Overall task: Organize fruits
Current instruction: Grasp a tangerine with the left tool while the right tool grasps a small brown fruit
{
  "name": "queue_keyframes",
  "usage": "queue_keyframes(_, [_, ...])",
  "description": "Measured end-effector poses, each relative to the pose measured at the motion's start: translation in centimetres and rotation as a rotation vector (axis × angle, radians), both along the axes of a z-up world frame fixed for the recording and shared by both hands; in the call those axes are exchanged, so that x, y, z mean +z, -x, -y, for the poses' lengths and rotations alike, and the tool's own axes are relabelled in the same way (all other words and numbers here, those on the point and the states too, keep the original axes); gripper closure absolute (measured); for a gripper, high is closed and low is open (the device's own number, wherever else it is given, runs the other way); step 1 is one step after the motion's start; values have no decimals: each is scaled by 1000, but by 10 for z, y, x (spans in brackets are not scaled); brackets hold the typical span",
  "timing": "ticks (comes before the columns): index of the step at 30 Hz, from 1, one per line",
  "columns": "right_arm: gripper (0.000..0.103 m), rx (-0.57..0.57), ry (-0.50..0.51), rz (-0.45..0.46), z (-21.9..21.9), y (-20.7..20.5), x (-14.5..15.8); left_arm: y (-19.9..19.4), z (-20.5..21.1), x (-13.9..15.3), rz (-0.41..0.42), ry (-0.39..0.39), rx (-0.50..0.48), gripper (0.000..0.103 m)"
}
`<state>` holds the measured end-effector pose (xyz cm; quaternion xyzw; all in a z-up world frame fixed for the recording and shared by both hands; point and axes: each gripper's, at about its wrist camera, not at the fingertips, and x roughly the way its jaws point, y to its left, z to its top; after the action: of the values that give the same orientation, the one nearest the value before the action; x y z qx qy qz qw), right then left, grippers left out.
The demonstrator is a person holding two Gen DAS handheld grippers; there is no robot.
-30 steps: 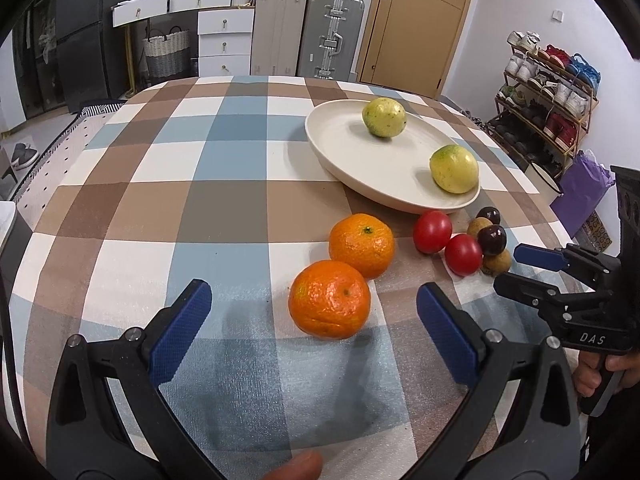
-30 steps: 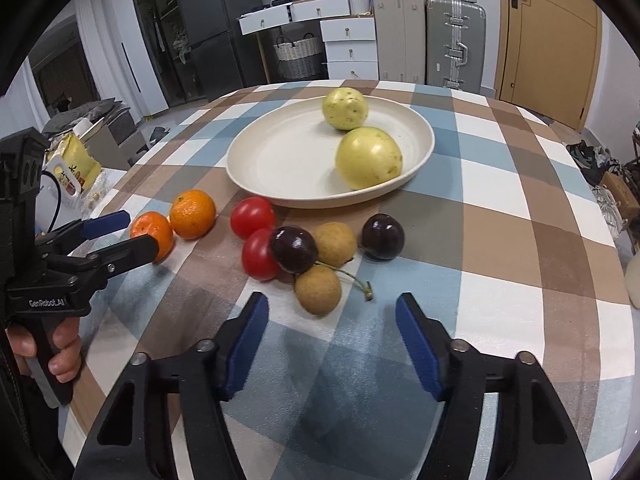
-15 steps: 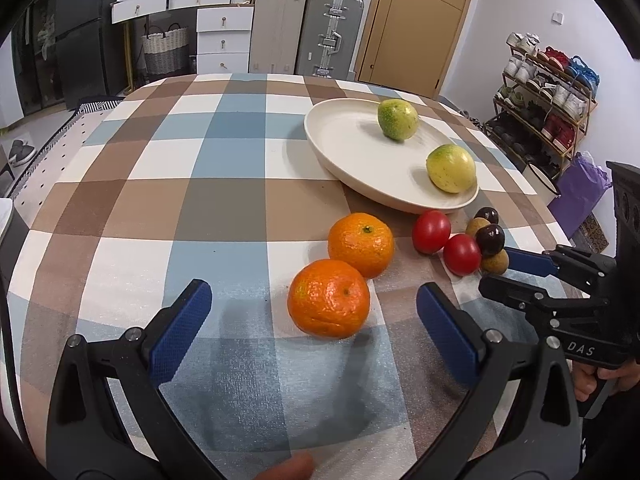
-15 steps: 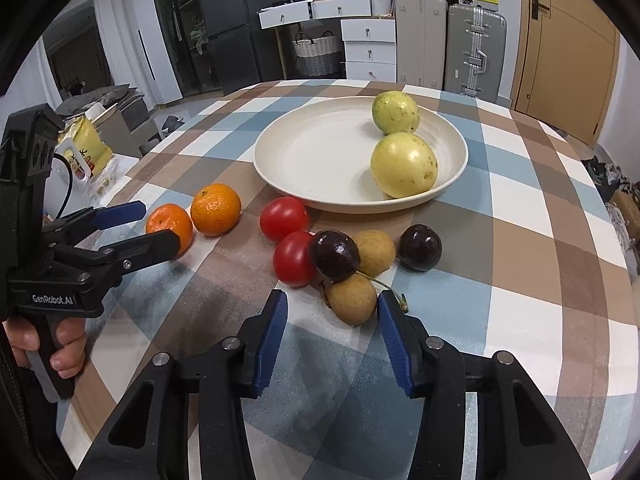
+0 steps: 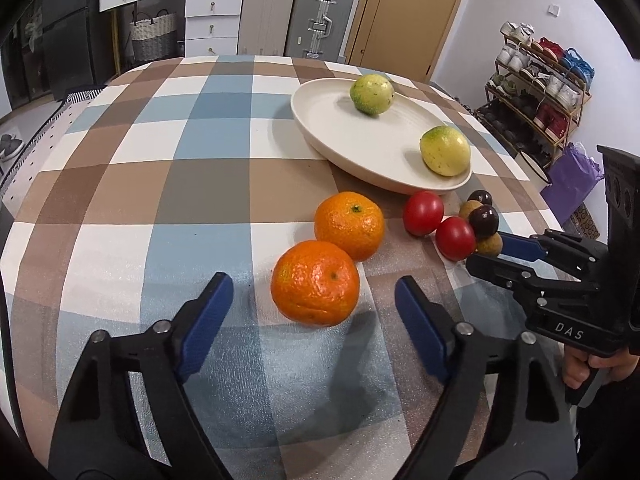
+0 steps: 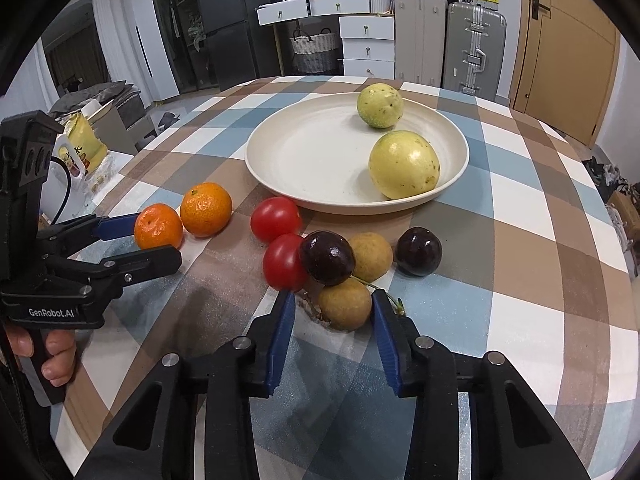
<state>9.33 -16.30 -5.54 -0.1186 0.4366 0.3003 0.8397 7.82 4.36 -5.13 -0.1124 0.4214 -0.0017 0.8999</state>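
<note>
Tablecloth (image 5: pixel 168 184) checked, woven-looking, matt, fine grainy texture up close. Plate (image 6: pixel 304 160) cream, matt glaze, smooth, faint concentric ridges. Near orange (image 5: pixel 315 289) and far orange (image 5: pixel 349 225) dimpled peel, slight sheen. Tomatoes (image 6: pixel 276 219) smooth, glossy red skin. Dark plums (image 6: pixel 327 257) smooth, glossy with highlights. Tan longans (image 6: pixel 345 303) dull, rough-looking skin. Yellow-green fruits (image 6: pixel 404 165) on plate smooth, waxy, speckled. Left gripper (image 5: pixel 312 312) and right gripper (image 6: pixel 332 320) matt black plastic frames, blue rubbery-looking pads, small shiny metal screw heads. Far suitcases (image 6: pixel 474 48) ribbed, hard shell, grey metallic finish. Door (image 6: pixel 568 40) smooth wood-look. Basket (image 6: pixel 314 50) woven wicker.
</note>
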Motion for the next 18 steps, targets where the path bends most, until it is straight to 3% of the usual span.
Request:
queue_keyframes(2, [65, 5, 1, 0, 0, 1, 0, 1, -1, 0, 4, 8, -3, 34])
queue_keyframes(7, [65, 14, 4, -2, -3, 1, 0, 2, 1, 0, 8, 20, -29, 66])
queue_keyframes(14, [65, 10, 7, -6, -3, 1, 0, 4, 3, 2, 23, 27, -48, 66])
queue_keyframes(18, [70, -1, 15, 6, -2, 4, 1, 6, 5, 4, 39, 23, -55, 66])
